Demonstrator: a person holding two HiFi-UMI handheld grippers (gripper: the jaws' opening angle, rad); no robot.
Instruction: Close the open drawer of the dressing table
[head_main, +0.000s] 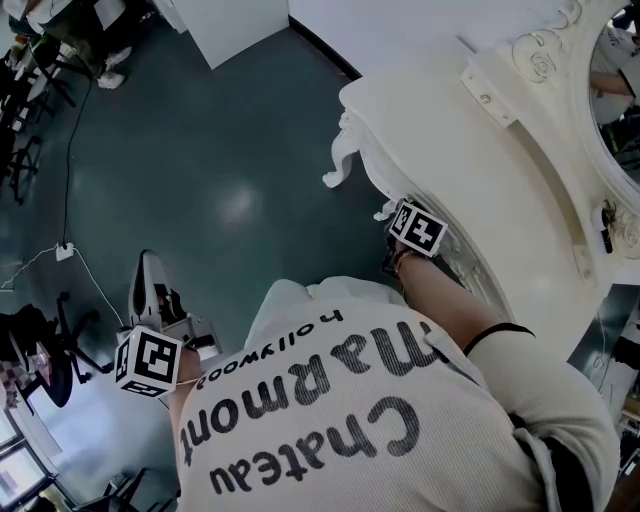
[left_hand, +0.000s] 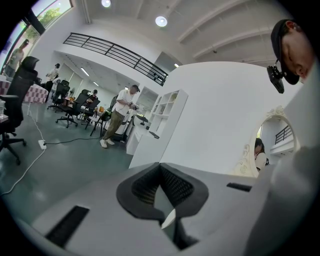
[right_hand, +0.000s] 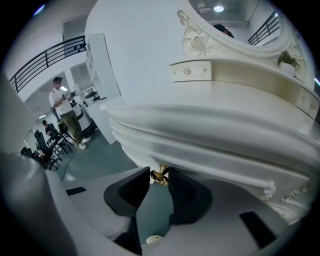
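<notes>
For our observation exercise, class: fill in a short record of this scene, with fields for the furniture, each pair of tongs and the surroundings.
Furniture: white carved dressing table with a mirror in an ornate frame
Right tongs: jaws apart, gold knob between the tips, just under the table's moulded edge
Left tongs: jaws together, nothing between them, pointing away from the table
Floor: dark teal, glossy
Background: a person standing near office chairs

office hall: swivel chairs (left_hand: 74, 107), mezzanine railing (left_hand: 115, 52)
</notes>
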